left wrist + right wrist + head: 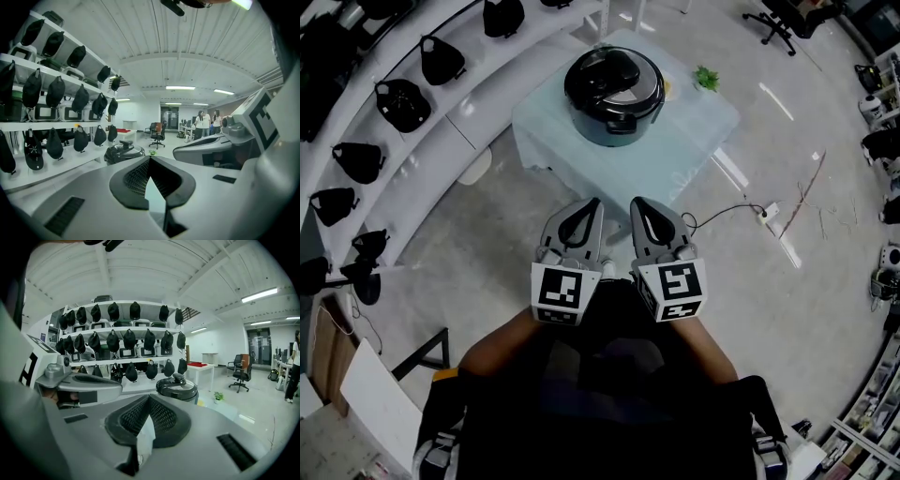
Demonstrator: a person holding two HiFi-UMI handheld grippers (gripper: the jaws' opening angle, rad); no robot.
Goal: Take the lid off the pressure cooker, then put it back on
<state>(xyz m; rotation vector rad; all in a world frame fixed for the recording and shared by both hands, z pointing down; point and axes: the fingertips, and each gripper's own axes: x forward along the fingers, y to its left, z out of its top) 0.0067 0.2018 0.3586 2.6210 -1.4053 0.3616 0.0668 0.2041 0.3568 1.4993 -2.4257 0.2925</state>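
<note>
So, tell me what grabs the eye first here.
The black pressure cooker, lid on, sits on a small pale-clothed table at top centre. Below it, the left gripper and right gripper sit side by side, both shut and empty. White shelves of black hanging items line the left.

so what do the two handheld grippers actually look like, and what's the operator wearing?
The left gripper and right gripper match: light grey plastic shells, each with two tapered jaws lined with black cross-hatched pads. Each has a white cube with black square markers at the rear. No cables show on them. The person wears dark clothing, and the forearms are unsleeved.
</note>
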